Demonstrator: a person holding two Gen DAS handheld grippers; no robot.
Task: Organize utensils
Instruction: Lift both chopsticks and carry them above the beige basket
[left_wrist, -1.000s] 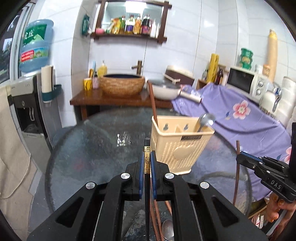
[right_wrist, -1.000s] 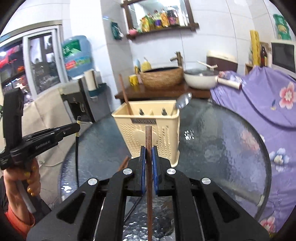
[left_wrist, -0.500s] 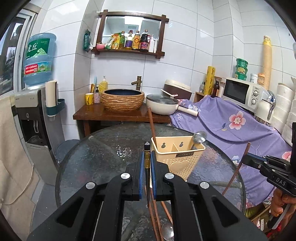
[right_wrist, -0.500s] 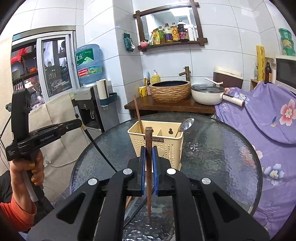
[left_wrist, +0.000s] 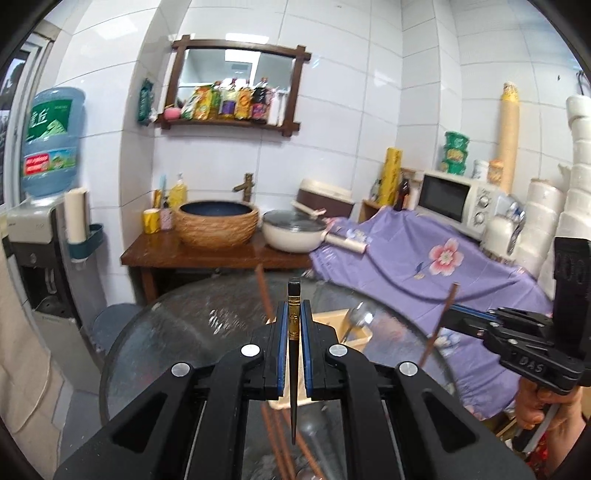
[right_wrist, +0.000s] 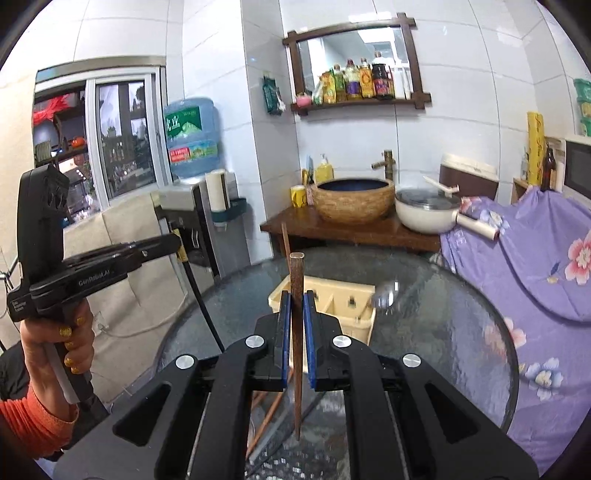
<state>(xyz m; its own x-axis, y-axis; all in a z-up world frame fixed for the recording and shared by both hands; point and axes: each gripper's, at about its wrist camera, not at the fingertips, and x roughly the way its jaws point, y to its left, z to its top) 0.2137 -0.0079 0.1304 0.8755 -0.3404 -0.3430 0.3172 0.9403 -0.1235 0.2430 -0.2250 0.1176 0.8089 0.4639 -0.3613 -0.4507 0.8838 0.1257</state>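
My left gripper (left_wrist: 294, 315) is shut on a black chopstick (left_wrist: 293, 398) with a gold band, held upright above the round glass table (left_wrist: 184, 325). My right gripper (right_wrist: 296, 308) is shut on a brown wooden chopstick (right_wrist: 296, 273), also upright. Just beyond both stands a beige slotted utensil caddy (right_wrist: 343, 302) holding one brown chopstick (right_wrist: 285, 243) and a blurred metal spoon (right_wrist: 384, 295). Each gripper shows in the other's view: the right gripper (left_wrist: 454, 314) at the right, the left gripper (right_wrist: 177, 242) at the left. Several loose brown chopsticks (left_wrist: 273, 443) lie on the glass below.
Behind the table a wooden side table (left_wrist: 221, 254) carries a woven basin (left_wrist: 218, 223) and a white pan (left_wrist: 293, 232). A purple flowered cloth (left_wrist: 424, 266) covers furniture at the right, with a microwave (left_wrist: 454, 201). A water dispenser (left_wrist: 33, 240) stands at the left.
Both grippers have risen with their chopsticks still clamped, so the chopstick tips are off the glass. The caddy and table now sit lower and smaller in both views.
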